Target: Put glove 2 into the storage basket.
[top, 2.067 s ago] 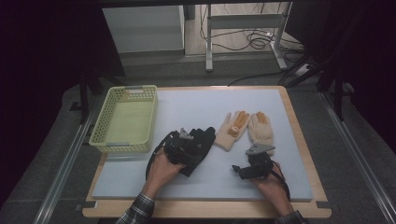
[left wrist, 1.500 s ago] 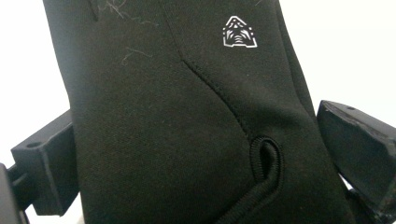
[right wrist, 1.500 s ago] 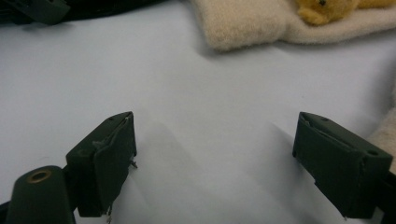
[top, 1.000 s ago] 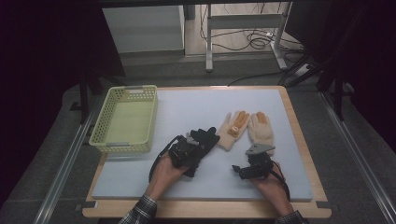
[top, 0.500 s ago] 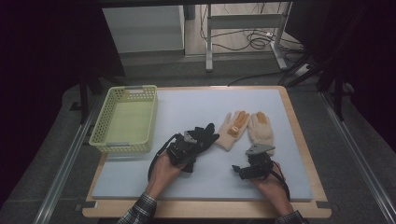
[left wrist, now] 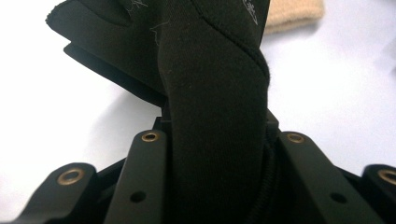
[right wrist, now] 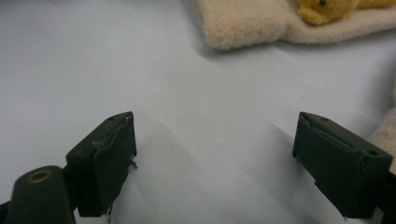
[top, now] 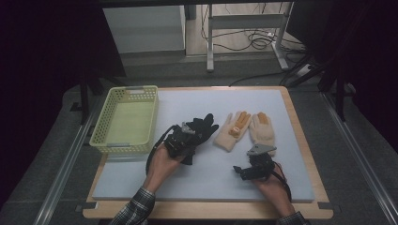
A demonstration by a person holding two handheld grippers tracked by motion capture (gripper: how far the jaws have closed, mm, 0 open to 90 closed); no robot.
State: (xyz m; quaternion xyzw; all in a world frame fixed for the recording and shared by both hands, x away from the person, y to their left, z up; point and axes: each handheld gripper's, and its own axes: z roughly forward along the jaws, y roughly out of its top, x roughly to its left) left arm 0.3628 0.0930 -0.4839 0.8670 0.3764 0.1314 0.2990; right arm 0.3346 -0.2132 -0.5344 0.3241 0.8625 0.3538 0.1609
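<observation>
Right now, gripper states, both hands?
Left gripper: closed on the black glove.
Right gripper: open, nothing between the jaws, over the white mat.

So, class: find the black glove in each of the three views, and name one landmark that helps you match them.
High view: the black glove lies left of centre on the white mat, its cuff end in the left gripper.
Left gripper view: it rises at centre between the jaws.
Right gripper view: not in it.
Shared landmark: the cream gloves.

No text can be read; a small pale print on the black glove (left wrist: 215,107) is too blurred.
</observation>
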